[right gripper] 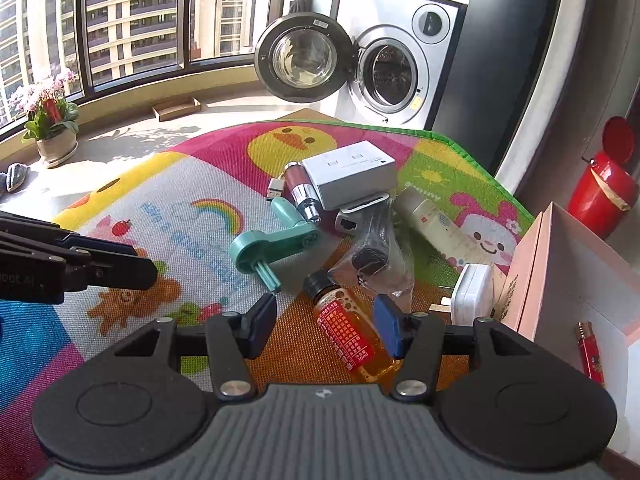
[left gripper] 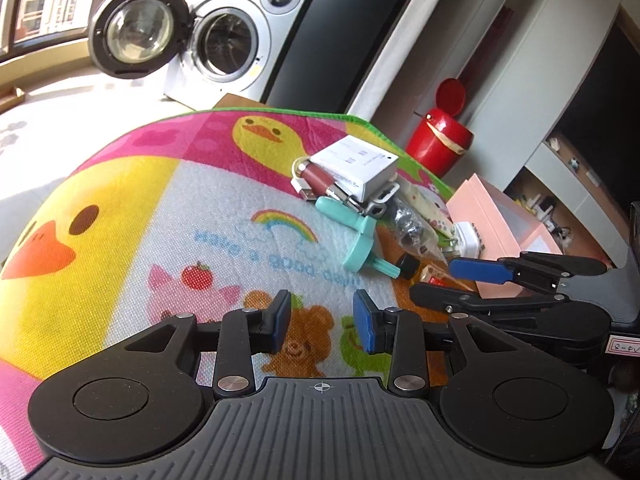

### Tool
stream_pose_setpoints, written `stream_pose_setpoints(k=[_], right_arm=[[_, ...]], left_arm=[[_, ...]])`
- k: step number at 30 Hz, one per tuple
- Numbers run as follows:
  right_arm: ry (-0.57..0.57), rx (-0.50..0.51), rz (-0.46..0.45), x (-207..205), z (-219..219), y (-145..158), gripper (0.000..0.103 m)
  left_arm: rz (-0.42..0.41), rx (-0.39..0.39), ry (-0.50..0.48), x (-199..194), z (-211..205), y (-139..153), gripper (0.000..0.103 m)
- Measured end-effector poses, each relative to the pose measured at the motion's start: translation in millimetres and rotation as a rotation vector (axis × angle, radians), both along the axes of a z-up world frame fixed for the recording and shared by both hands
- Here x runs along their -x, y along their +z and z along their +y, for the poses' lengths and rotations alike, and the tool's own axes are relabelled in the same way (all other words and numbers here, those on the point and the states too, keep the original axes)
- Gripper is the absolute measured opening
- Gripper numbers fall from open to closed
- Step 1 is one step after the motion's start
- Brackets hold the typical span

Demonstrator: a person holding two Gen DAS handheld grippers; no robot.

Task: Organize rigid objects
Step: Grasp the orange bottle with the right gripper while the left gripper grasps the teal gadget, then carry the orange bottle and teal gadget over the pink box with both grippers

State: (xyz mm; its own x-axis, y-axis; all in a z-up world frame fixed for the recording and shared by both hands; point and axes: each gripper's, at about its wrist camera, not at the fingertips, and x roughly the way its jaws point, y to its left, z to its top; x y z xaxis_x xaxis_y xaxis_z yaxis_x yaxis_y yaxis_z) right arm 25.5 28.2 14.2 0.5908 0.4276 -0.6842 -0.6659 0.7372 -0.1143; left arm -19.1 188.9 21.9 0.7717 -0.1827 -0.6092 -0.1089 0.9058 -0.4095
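A pile of small objects lies on a colourful play mat point(right gripper: 168, 208): a white box point(right gripper: 352, 178), a maroon cylinder point(right gripper: 298, 182), a teal plastic tool point(right gripper: 272, 244), a bagged black item point(right gripper: 374, 248), a cream tube point(right gripper: 434, 220), a white plug adapter point(right gripper: 474, 294) and an amber bottle point(right gripper: 346, 328) with a red label. My right gripper point(right gripper: 326, 322) is open, its jaws either side of the amber bottle, which lies on the mat. My left gripper point(left gripper: 322, 320) is open and empty over the mat, left of the pile point(left gripper: 360, 200).
An open pink box point(right gripper: 560, 280) stands at the mat's right edge, a red lighter point(right gripper: 590, 352) inside it. A red bin point(right gripper: 604, 192) and a washing machine point(right gripper: 396, 64) with its door open stand beyond the mat. A potted plant point(right gripper: 50, 120) is by the window.
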Motion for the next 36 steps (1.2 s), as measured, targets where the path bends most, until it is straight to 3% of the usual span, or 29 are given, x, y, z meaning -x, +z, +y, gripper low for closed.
stream_pose_setpoints(k=[4,8,12,17,22,25,29,30,31,33,36], right_arm=[[0.097,-0.07,0.084,20,-9,4,0.054],[0.088,-0.038,0.053,42,-22,1,0.054],[0.027,-0.03,0.01,56,-48,2,0.057],[-0.024,-0.024,-0.015,64,-66,-5,0.057],[0.016,-0.083,0.016,68,-62,-9,0.057],[0.098,-0.087,-0.001,72,-42,-10,0.057],[0.168,-0.043,-0.038,62,-8,-17,0.057],[0.165,-0.041,-0.017,56,-4,-18,0.053],[0.153,-0.042,0.009,50,-2,-20,0.04],[0.116,-0.049,0.039,45,-7,-20,0.03],[0.074,-0.06,0.051,51,-26,-19,0.028]], left_arm=[[-0.005,0.038,-0.051,-11,-13,2,0.038],[0.02,0.077,-0.095,-21,-32,0,0.038],[0.03,-0.01,-0.115,-24,-55,-3,0.042],[0.008,-0.017,-0.112,-15,-51,3,0.042],[0.009,-0.05,-0.046,3,-27,19,0.042],[0.01,-0.089,0.02,0,-11,24,0.042],[-0.022,-0.143,0.002,-19,-9,34,0.042],[-0.031,-0.172,-0.021,-26,-13,35,0.042],[-0.039,-0.2,-0.04,-32,-18,35,0.042],[-0.061,-0.259,-0.08,-43,-27,34,0.042],[-0.067,-0.351,-0.13,-64,-42,22,0.042]])
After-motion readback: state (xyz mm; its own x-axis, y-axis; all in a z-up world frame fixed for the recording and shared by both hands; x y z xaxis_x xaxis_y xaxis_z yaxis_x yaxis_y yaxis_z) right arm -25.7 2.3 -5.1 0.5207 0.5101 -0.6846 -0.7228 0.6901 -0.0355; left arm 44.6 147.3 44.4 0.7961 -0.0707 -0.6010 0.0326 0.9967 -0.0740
